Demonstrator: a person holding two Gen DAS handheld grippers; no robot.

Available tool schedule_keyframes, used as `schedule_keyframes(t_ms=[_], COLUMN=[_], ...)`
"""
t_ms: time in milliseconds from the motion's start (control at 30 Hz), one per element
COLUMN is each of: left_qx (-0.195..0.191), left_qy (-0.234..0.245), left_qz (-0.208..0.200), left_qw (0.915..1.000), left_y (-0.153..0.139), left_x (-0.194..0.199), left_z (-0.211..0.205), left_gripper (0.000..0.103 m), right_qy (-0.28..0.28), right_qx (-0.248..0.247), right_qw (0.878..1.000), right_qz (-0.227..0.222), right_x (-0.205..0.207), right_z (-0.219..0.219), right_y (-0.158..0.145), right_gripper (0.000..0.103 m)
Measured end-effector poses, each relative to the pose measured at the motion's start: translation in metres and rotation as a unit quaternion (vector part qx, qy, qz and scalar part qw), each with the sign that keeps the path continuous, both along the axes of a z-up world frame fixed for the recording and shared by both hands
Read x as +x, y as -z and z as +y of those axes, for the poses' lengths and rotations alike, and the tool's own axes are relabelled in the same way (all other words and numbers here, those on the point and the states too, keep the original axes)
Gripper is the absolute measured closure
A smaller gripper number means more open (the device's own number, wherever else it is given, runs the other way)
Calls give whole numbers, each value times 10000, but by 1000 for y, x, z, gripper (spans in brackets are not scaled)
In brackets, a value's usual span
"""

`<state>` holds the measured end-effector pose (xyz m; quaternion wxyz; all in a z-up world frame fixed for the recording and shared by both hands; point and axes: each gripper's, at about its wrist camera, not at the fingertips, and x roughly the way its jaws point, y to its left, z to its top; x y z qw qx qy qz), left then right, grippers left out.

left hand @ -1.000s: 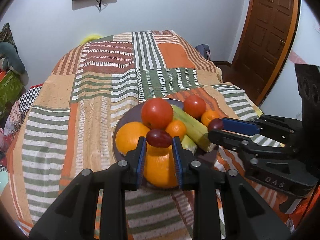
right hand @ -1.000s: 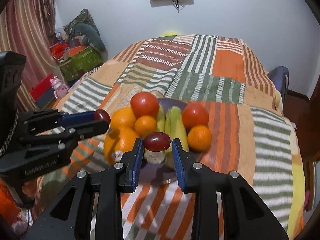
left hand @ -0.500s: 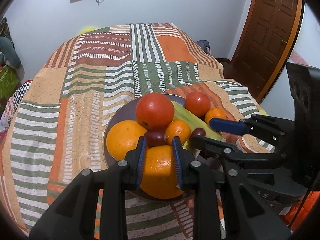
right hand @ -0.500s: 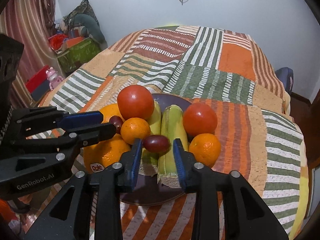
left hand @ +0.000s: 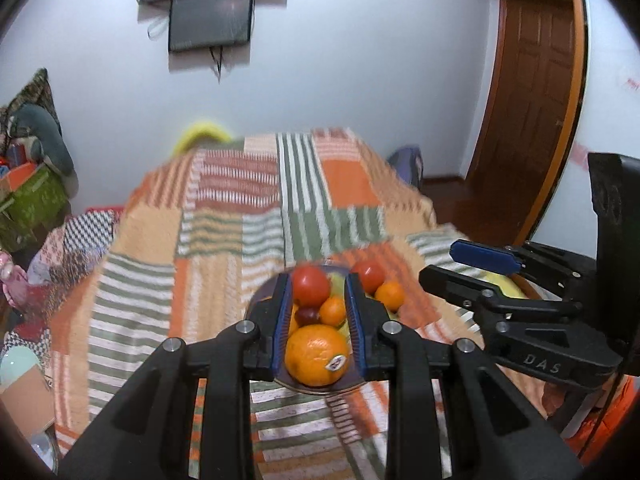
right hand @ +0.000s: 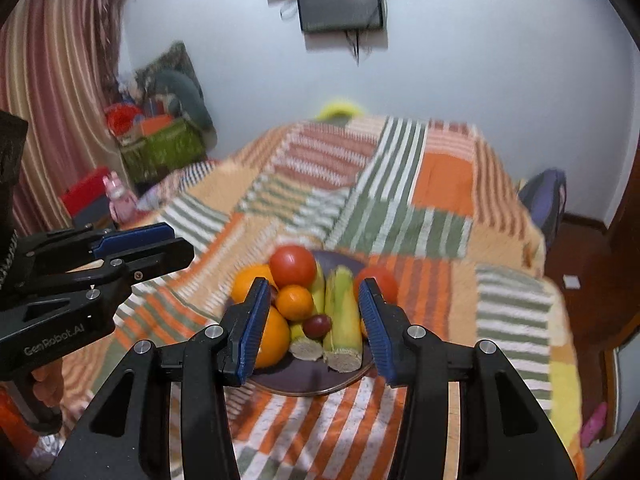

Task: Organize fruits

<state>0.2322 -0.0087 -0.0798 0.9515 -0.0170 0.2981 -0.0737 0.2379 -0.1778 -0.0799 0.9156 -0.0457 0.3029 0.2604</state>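
purple grape (right hand: 317, 325) lies between orange (right hand: 295, 302) and banana (right hand: 343, 316).

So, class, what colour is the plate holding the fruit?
Dark purple; the plate shows best in the right wrist view.

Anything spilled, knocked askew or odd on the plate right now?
Nothing stands out. All the fruit sits heaped on the plate; one grape rests loose against the cut stalk, and none lies on the blanket.

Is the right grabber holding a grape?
No, the right gripper has nothing between its opening jaws; the small dark red grape lies on the round dark purple plate.
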Motion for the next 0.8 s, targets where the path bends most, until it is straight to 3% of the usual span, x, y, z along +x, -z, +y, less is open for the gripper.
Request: schedule_keyframes(t_ms=[167, 300, 467, 567, 800], left_qx=[-65, -61, -51, 16, 70], left_qy=[-70, -180, -304, -340, -412], left_qz=[-675, -1198, -1631, -1795, -1997], left_qw=[9977, 9926, 9861, 9832, 9790], left_y=[-51, -80, -104, -111, -115], left_x=[-54, -98, -141, -160, -186], left_z=[-3, -6, -6, -8, -9], left_gripper=[74, 55, 41, 38, 19], right_qy=[73, 117, 170, 214, 351], right_qx=[319, 579, 810, 898, 877], right_qw=[9973, 9924, 9851, 9813, 9770], right_qz=[-653, -1079, -1510, -1691, -1909], right_x=[-53, -90, -130, -148, -163], right_z=[-13, -20, -23, -23, -18], right_y=[-54, -84, -106, -112, -112], right_gripper=[60, 59, 52, 43, 20])
